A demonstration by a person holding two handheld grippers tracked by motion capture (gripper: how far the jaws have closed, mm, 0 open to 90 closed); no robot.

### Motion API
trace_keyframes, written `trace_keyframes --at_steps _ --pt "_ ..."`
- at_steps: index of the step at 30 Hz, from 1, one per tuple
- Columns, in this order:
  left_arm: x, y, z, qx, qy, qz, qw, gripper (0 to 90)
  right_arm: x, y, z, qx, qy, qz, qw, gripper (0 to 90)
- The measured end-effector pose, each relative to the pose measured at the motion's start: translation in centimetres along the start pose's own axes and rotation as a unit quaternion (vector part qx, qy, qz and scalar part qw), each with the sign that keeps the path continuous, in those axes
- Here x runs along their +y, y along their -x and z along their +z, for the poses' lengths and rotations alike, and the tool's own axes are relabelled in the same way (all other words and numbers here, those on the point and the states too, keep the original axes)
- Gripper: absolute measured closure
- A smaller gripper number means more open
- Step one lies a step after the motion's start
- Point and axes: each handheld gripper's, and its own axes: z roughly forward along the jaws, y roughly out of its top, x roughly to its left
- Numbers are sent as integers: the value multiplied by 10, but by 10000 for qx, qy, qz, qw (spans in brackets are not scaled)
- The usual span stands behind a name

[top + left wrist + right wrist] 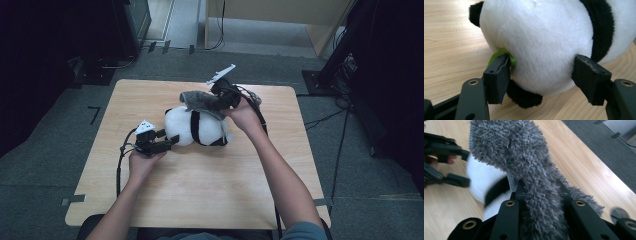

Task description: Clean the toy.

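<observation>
The left gripper (167, 141) lies low and level, jaws spread wide. The right gripper (216, 99) is raised farther out, jaws pinched close, forearm stretched forward.

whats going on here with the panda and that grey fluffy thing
A person at a wooden table works with a gripper in each hand. The left gripper grips the head of a plush panda lying on the table, its jaws pressed into the white fur. The right gripper is shut on a shaggy grey cloth, holding it over the panda's body.
</observation>
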Motion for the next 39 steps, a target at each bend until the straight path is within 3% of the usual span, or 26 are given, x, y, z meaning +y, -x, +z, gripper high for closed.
trace_keyframes --at_steps 3,4,8,19,25,34,39 --pt "0 0 0 5 -4 17 10000 314 8 -8 8 65 -9 -77 9999 717" --pt "0 0 0 2 11 12 10000 314 18 -19 18 143 -43 -147 9998 716" --pt "0 0 0 12 -7 39 10000 313 33 -35 38 244 -107 -284 9992 715" --pt "0 1 -1 5 -13 37 10000 314 44 -50 68 273 -327 -356 9985 709" --pt "0 0 0 21 -6 51 10000 315 36 -42 60 233 -345 -297 9987 708" --pt "0 0 0 6 1 50 10000 315 7 -15 25 -101 -194 -190 9996 709" --pt "0 0 0 -6 3 36 10000 315 -5 -5 14 -155 -138 -54 9998 708"
